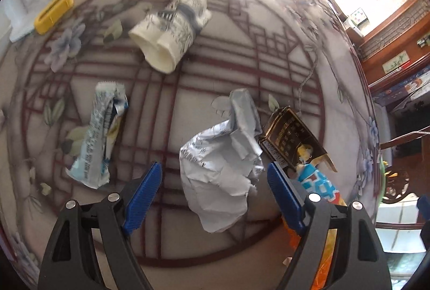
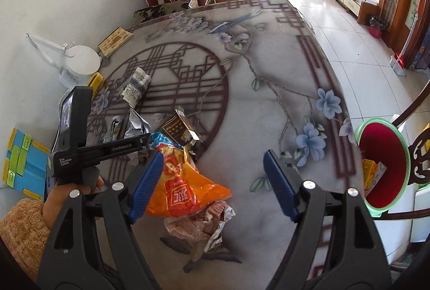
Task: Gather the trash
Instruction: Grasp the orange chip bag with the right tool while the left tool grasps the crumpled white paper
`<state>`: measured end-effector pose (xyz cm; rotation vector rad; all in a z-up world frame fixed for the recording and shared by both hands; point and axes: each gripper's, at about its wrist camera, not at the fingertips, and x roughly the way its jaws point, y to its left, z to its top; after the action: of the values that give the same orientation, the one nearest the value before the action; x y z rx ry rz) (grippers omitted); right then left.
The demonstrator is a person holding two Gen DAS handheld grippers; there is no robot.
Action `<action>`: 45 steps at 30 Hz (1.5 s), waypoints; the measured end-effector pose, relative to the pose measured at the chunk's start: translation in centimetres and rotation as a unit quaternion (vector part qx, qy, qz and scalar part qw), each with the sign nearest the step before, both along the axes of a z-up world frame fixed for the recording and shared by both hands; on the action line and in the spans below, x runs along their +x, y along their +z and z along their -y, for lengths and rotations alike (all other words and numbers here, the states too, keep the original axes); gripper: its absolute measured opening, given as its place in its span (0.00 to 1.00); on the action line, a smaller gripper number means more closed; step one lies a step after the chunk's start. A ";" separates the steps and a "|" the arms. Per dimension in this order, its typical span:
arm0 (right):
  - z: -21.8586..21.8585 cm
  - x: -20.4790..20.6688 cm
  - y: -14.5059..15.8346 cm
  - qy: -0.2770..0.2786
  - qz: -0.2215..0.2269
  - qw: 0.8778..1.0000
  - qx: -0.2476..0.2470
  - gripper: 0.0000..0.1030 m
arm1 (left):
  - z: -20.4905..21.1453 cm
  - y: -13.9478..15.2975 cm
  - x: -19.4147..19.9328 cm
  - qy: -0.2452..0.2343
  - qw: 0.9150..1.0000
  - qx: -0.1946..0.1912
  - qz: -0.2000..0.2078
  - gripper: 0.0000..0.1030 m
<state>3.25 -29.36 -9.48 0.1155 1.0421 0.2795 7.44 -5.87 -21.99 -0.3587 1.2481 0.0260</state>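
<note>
Most of the job looks undone: the bin (image 2: pixel 383 169) beyond the table's right edge holds only a yellow carton (image 2: pixel 371 169) and a scrap or two, while the litter lies on the table (image 2: pixel 268 107). The left gripper (image 1: pixel 215 193) hangs released, jaws wide, straddling a crumpled foil wrapper (image 1: pixel 223 171) near the table's middle without touching it. The right gripper (image 2: pixel 212 187) is likewise spread and holds nothing; an orange bag (image 2: pixel 188 187) lies just beside its left finger (image 2: pixel 145 187), over a crumpled brown wrapper (image 2: pixel 199 225) near the front edge. Still to collect, by my judgement: the foil, the orange bag, the brown wrapper, a dark box (image 1: pixel 293 139), a blue-white wrapper (image 1: pixel 99 134) and a paper cup (image 1: pixel 172 31) on its side towards the far edge. Only the right view shows the bin and the brown wrapper; the left view alone shows the foil plainly and the cup's open mouth.
</note>
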 end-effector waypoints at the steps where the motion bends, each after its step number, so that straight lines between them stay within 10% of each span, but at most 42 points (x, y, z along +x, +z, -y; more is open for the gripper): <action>1: -0.1 -0.2 -0.1 -0.002 -0.003 1.000 -0.001 0.74 | -0.1 -0.2 0.0 -0.001 1.000 -0.002 -0.002 0.69; 11: -2.8 -0.6 -1.2 0.016 -0.028 0.999 0.001 0.76 | -1.0 1.1 -1.8 -0.013 0.999 -0.029 0.016 0.48; 22: -8.8 0.5 -5.4 0.100 -0.094 0.991 -0.006 0.81 | -4.1 4.0 -4.8 0.002 0.999 -0.005 0.043 0.49; 34: -11.4 0.2 -5.1 0.137 -0.098 0.985 -0.029 0.85 | -6.6 3.7 -6.9 0.018 0.999 0.023 0.038 0.75; 42: -13.9 1.8 -8.0 0.159 -0.128 0.977 -0.066 0.85 | -6.2 1.2 -5.9 0.011 1.000 0.026 0.012 0.75; 45: -14.1 1.9 -8.9 0.160 -0.136 0.976 -0.062 0.74 | -5.9 0.9 -5.7 0.004 1.000 0.025 0.010 0.56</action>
<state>5.11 -15.24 -18.35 -0.1323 1.3498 0.4993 1.78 0.01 -21.07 -0.3205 1.2242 0.0607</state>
